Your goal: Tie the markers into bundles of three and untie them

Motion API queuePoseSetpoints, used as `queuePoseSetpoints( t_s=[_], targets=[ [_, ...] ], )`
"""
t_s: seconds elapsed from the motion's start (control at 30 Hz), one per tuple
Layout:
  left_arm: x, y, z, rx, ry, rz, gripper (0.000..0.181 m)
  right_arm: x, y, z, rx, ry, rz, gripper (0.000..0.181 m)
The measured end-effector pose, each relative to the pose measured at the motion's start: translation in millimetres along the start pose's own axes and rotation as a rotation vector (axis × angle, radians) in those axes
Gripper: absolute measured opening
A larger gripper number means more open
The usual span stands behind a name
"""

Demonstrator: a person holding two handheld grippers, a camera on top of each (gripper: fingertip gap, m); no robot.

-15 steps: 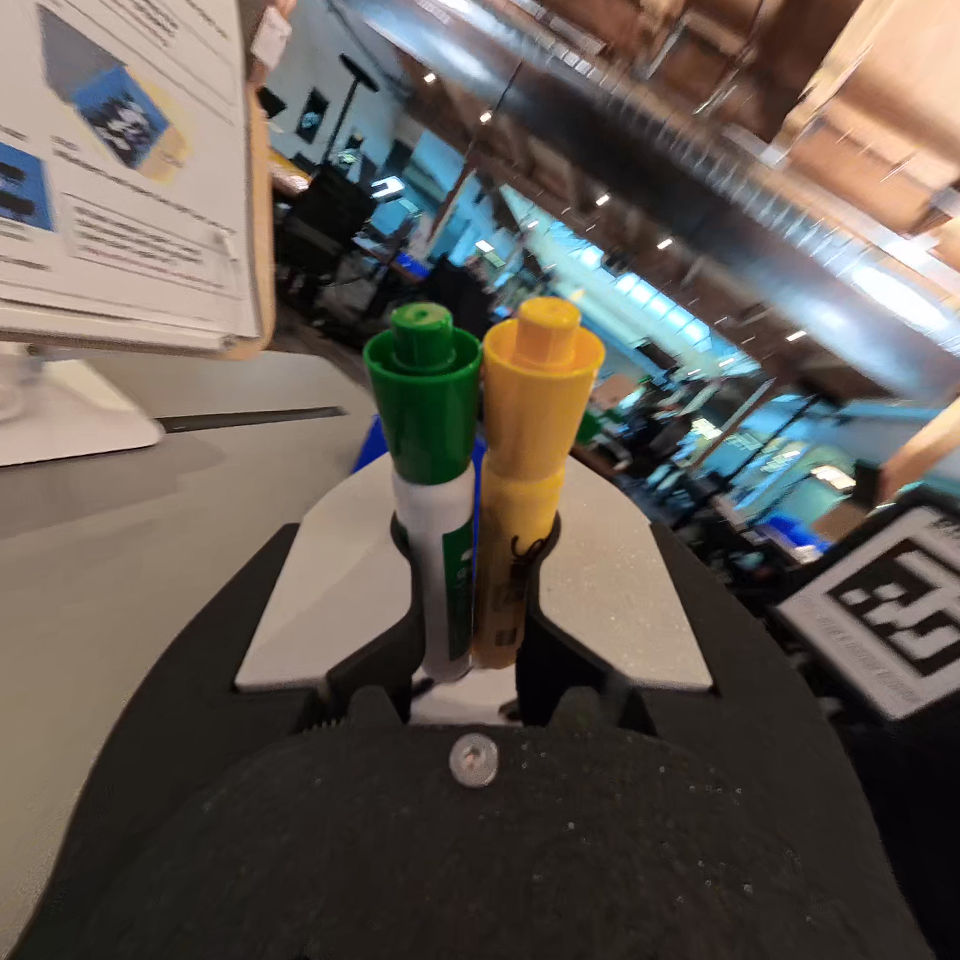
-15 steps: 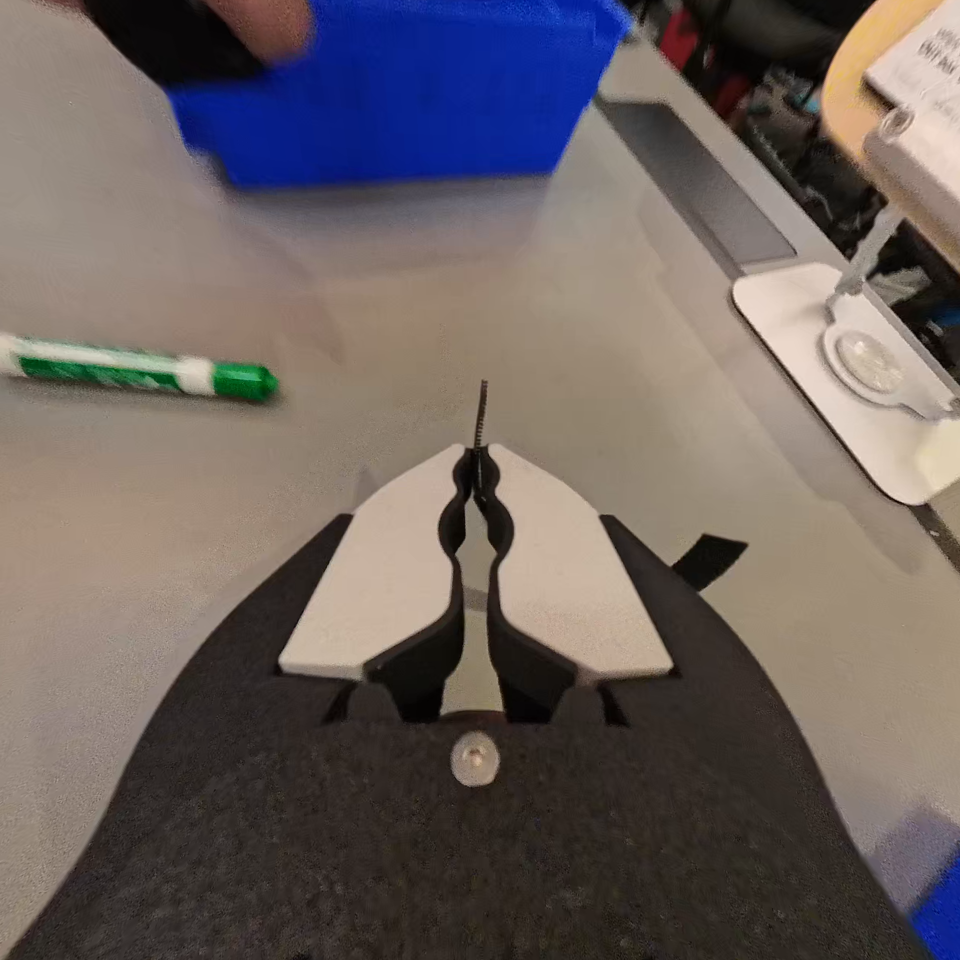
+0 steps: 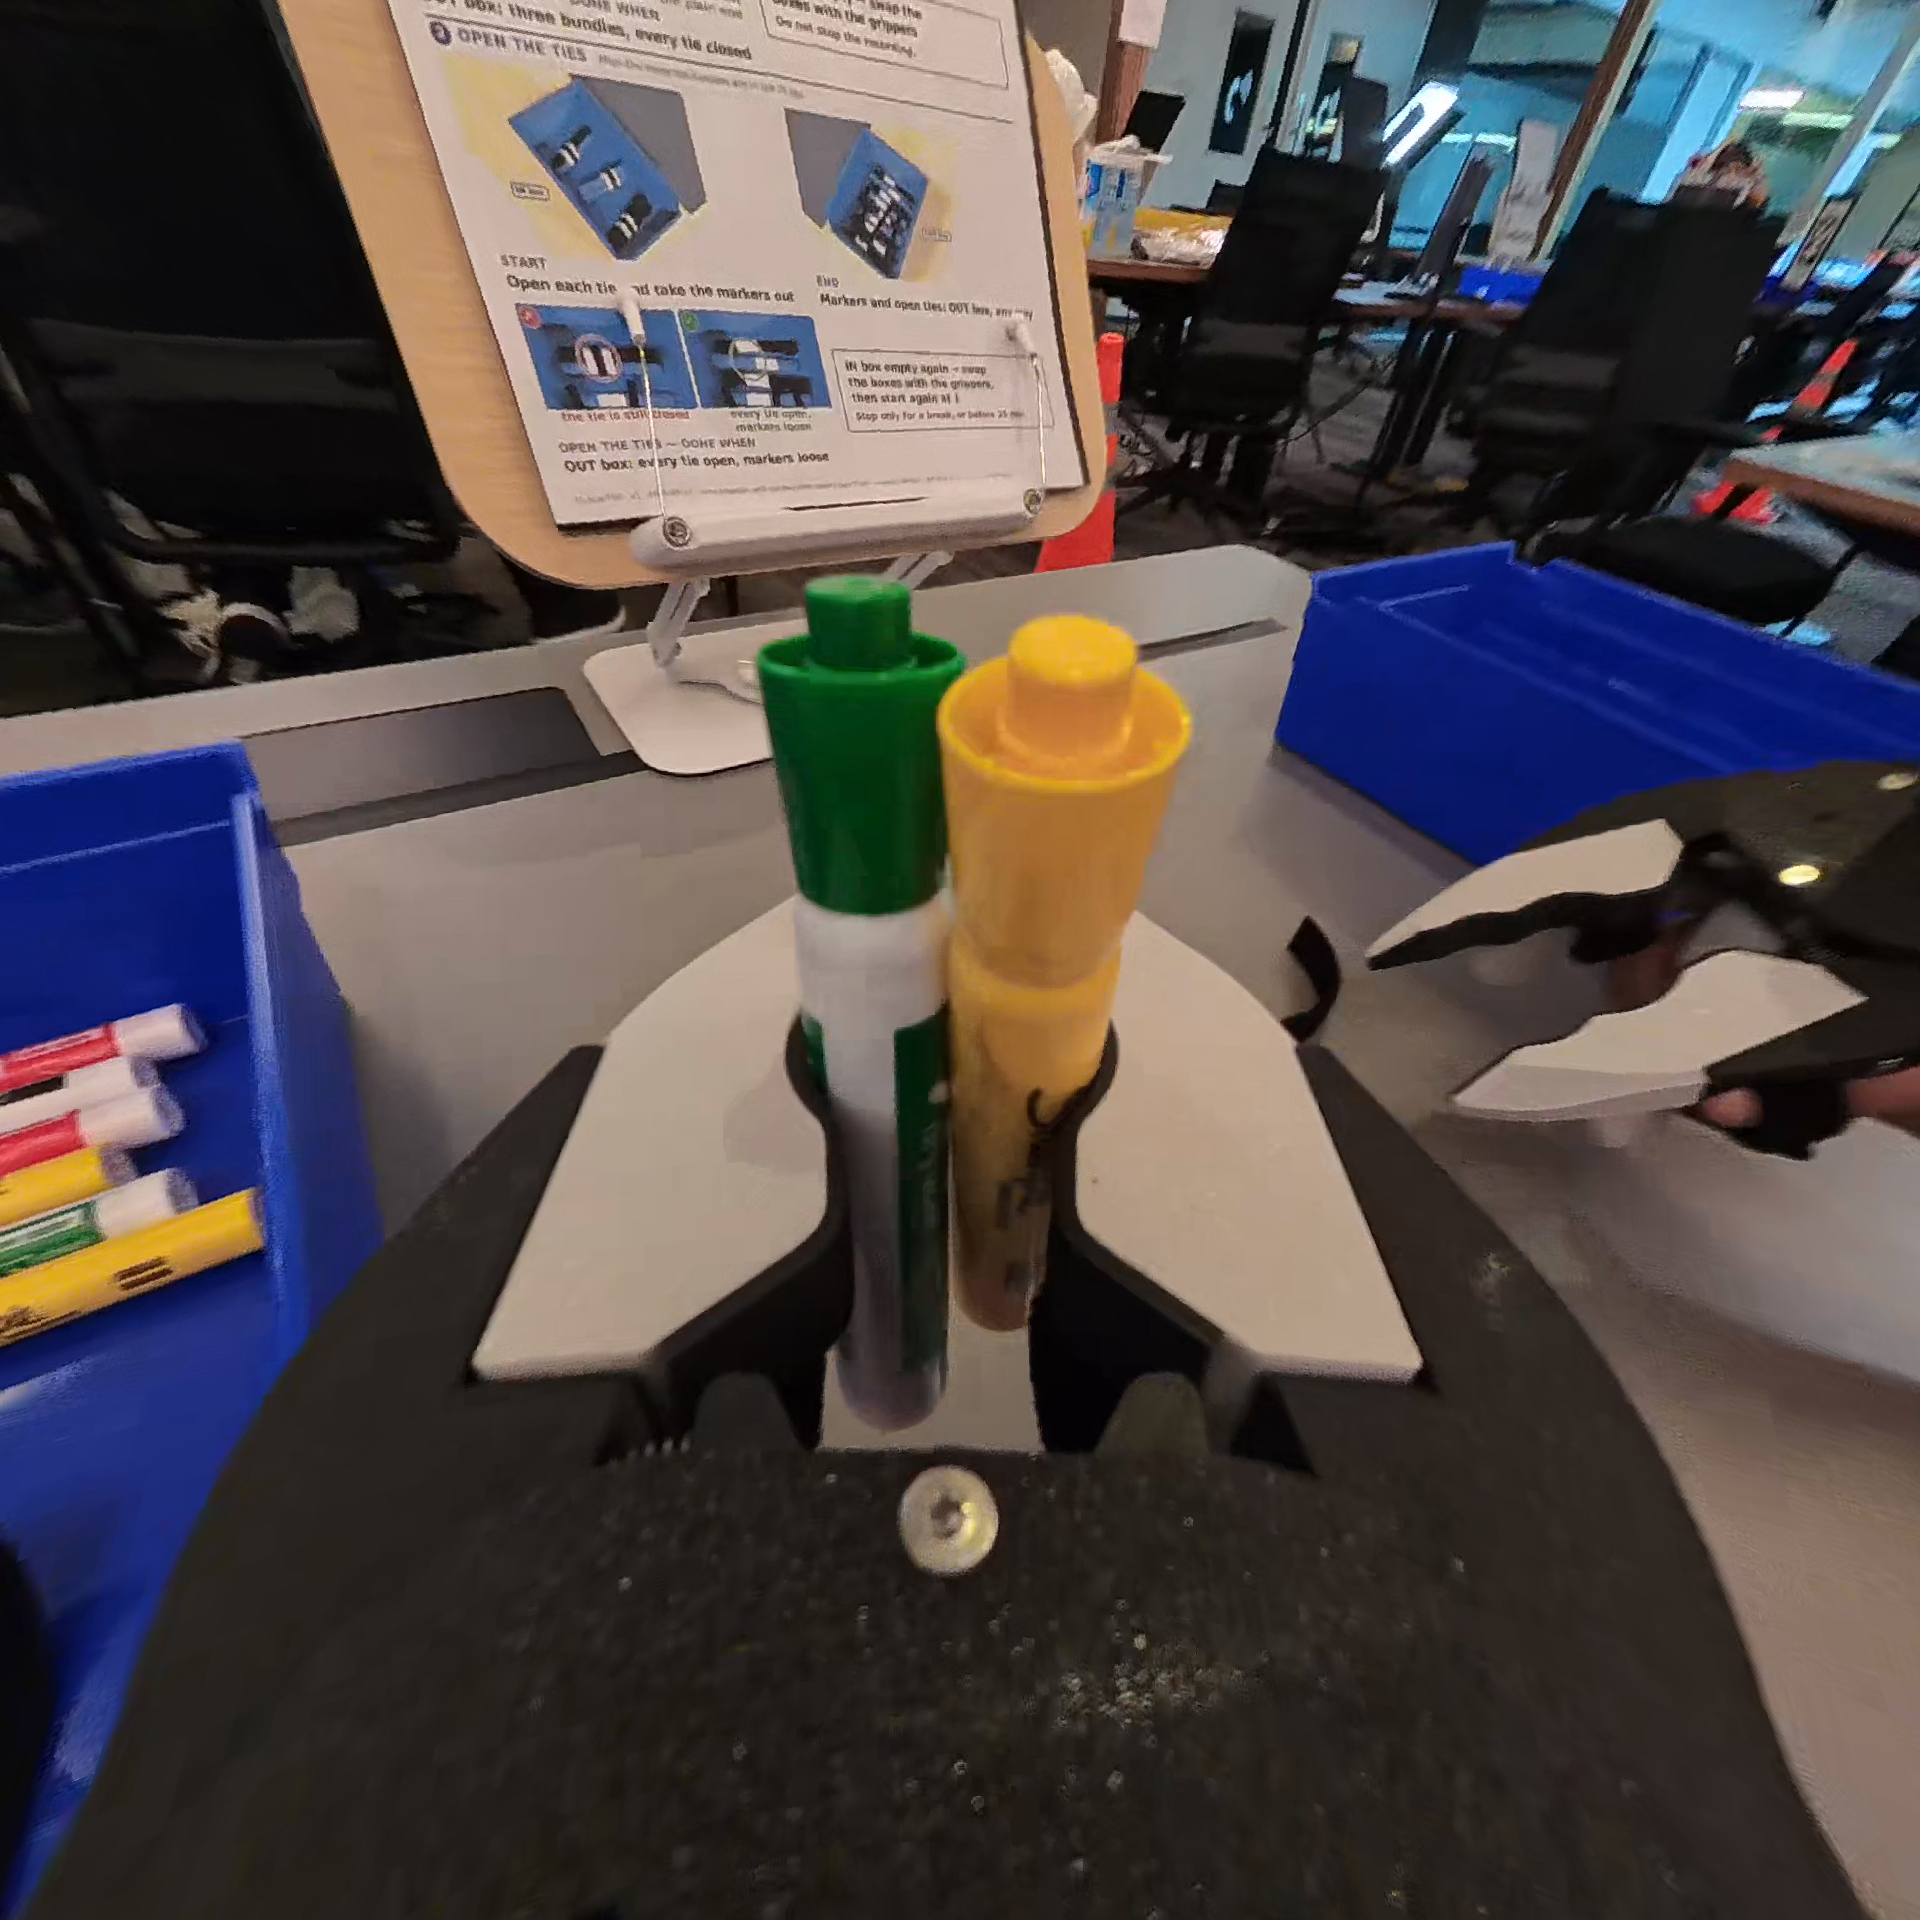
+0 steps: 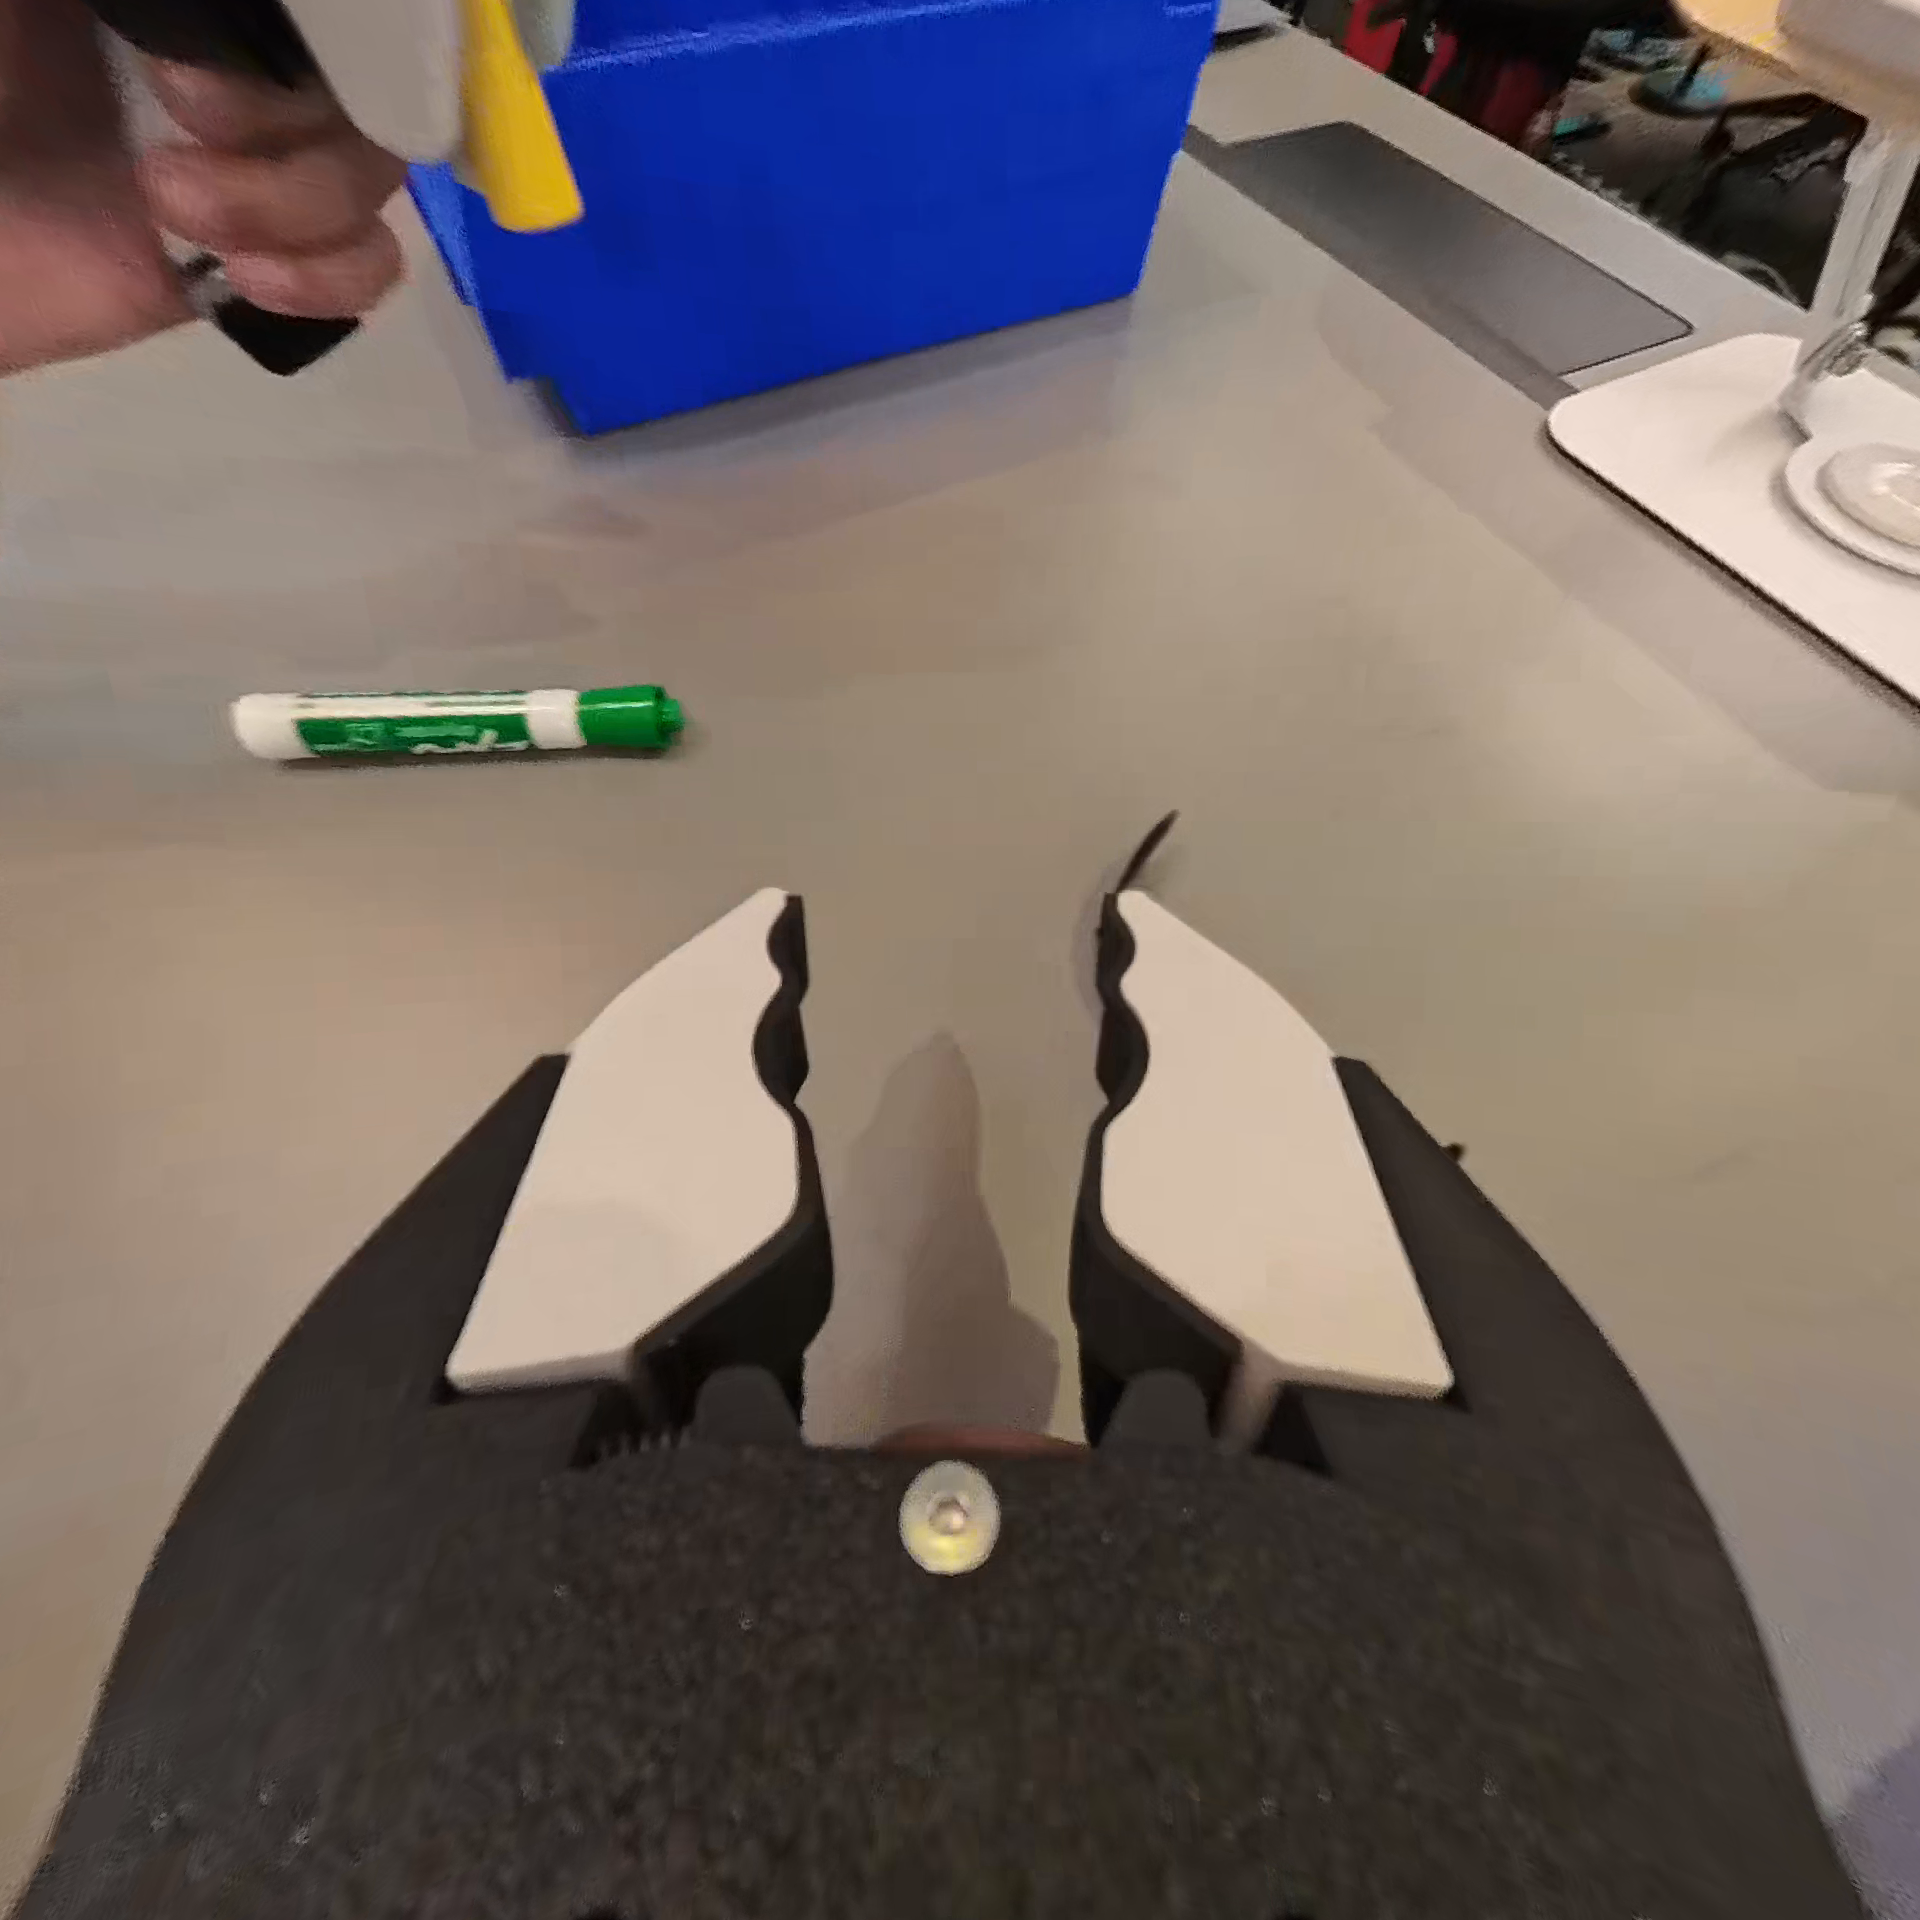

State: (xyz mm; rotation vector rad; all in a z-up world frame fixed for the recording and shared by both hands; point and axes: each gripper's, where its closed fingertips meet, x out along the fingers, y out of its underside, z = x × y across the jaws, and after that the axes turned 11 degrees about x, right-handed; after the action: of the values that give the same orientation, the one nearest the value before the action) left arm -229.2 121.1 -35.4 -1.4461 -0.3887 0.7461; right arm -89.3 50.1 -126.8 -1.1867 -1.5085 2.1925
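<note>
Flat grey tabletop [image 4: 1039, 644] fills both views. On my left wrist cam: blue plastic bin [image 3: 156, 1039] at left edge, second blue plastic bin [image 3: 1558, 707] far right, both on the table. Far centre, a white-based document stand holding a printed instruction sheet [image 3: 748, 260]. In the right wrist cam one blue bin [image 4: 831, 177] sits at the far side, stand base at far right.

Left gripper [image 3: 951, 1049]: jaws closed partway around two markers held side by side, caps pointing away from the camera. Green-capped white-barrel marker [image 3: 873, 935] on the left, all-yellow marker [image 3: 1039, 935] on the right, barrels touching. A thin black tie [image 3: 1039, 1127] shows on the yellow barrel at the right finger; can't tell whether it wraps both.

Right gripper [image 4: 951, 914]: jaws wide apart, nothing between them, low over the table. A black strap [image 4: 1143, 847] lies on the table just beyond the right fingertip; can't tell if it touches the pad. Same gripper shows right of centre in the left cam [image 3: 1538, 997], open, with the black strap [image 3: 1311, 977] just beside its tips.

Loose green-and-white marker [image 4: 457, 724] lies flat on the table, far left of the right gripper, well apart from it.

Left bin holds loose markers [image 3: 94, 1143]: red, yellow, green.
</note>
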Motion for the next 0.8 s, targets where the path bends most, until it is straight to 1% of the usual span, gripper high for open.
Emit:
queuePoseSetpoints(
  t_s=[0.07, 0.13, 0.33, 0.4, 0.5, 0.6, 0.7, 0.8],
  targets=[
    [-1.8, 3.2, -6.0, 0.030, 0.005, 0.000, 0.041, -4.7, 0.4, 5.8, -0.005, 0.015, -0.002, 0.056],
    [-1.2, 6.3, -12.9, 0.019, 0.029, 0.005, 0.040, -7.2, -6.7, 15.1, -0.005, 0.002, -0.039, 0.055],
    [-4.0, 10.2, -15.8, 0.029, 0.029, 0.005, 0.040, 2.9, -19.4, 39.0, -0.007, -0.084, -0.068, 0.054],
    [-4.9, 12.1, -16.4, 0.046, 0.019, 0.009, 0.040, 5.8, -39.2, 54.6, 0.041, -0.150, -0.109, 0.054],
    [-2.8, 15.3, -22.4, 0.080, 0.011, 0.018, 0.040, 11.3, -90.6, 91.0, 0.117, -0.266, -0.219, 0.056],
    [0.3, 16.1, -29.7, 0.092, 0.014, 0.021, 0.041, 25.7, -127.7, 111.6, 0.121, -0.246, -0.250, 0.059],
    [1.9, 15.2, -32.8, 0.089, 0.016, 0.019, 0.040, 39.1, -144.4, 120.8, 0.123, -0.218, -0.248, 0.058],
    [3.9, 16.2, -37.7, 0.088, 0.032, 0.024, 0.041, 52.9, -144.1, 125.2, 0.107, -0.196, -0.207, 0.054]
  ],
)
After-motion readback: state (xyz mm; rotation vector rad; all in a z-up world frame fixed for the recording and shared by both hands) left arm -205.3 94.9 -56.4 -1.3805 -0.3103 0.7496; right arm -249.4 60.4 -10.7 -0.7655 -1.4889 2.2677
